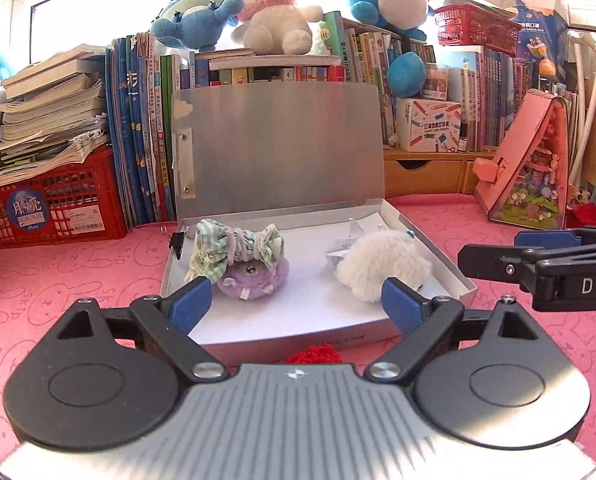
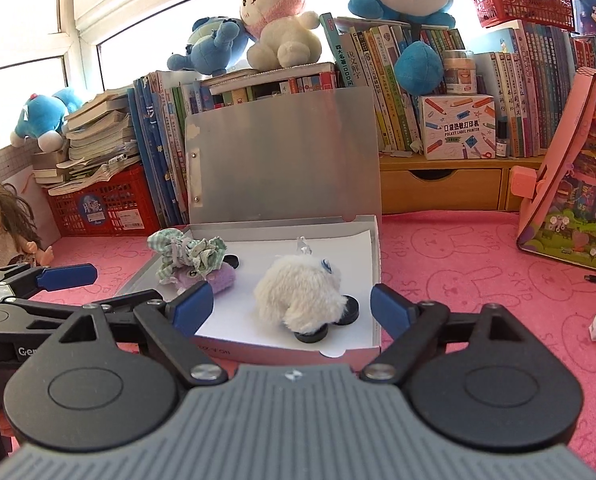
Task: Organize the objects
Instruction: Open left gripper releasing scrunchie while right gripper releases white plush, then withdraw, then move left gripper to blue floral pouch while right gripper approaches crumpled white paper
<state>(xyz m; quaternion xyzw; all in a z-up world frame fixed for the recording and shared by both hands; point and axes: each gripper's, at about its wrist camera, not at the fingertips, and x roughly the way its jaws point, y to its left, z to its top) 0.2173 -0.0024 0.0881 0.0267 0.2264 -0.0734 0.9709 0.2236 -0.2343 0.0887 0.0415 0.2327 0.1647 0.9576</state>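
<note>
Grippers first: your left gripper (image 1: 298, 304) and right gripper (image 2: 292, 306) both stand spread wide with nothing between the blue pads, hanging just short of the open box (image 1: 429, 240) on the pink mat (image 1: 78, 272). Inside the box, at your left, the purple plush (image 1: 254, 282) lies under a green checked cloth bundle (image 1: 238, 248); the white fluffy toy (image 2: 298, 292) sits right, beside black discs (image 2: 347, 310).
</note>
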